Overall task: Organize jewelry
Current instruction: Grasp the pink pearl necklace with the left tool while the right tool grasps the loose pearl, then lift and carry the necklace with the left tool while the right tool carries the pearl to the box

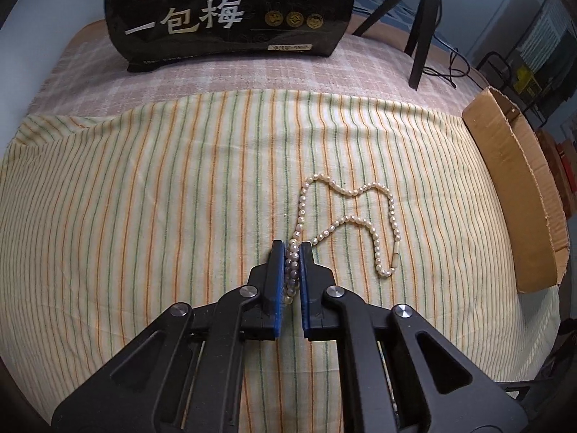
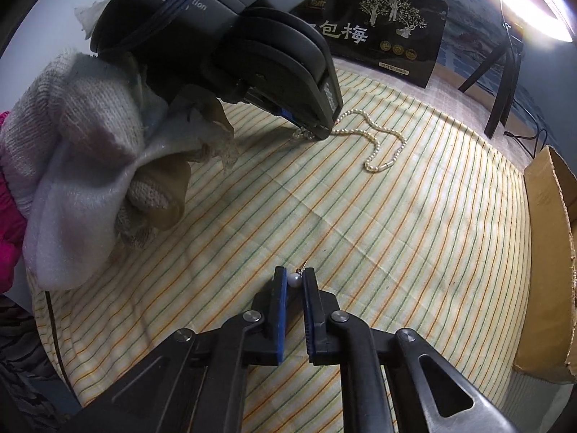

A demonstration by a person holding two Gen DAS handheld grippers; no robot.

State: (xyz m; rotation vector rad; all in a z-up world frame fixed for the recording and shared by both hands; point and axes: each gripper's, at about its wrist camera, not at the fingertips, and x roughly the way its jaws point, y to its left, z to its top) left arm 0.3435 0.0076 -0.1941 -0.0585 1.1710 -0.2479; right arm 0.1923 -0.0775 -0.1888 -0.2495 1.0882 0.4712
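Blue-padded and angled steeply down, the left gripper (image 1: pixel 293 249) pinches a bunched stretch of the pearl necklace (image 1: pixel 360 221); the rest of the strand loops loose on the striped cloth (image 1: pixel 144 198) just beyond its tips. A gloved hand (image 2: pixel 108 151) grips its handle from the left. Nearer, the right gripper (image 2: pixel 295 277), tilted down too, clamps a small pearl earring (image 2: pixel 294 280) against the cloth. A cardboard box (image 2: pixel 548 252) stands at the right edge, a black printed bag (image 1: pixel 230 11) at the far edge.

Glossy pearl necklace (image 1: pixel 355 222), matt striped cloth (image 1: pixel 144 187)
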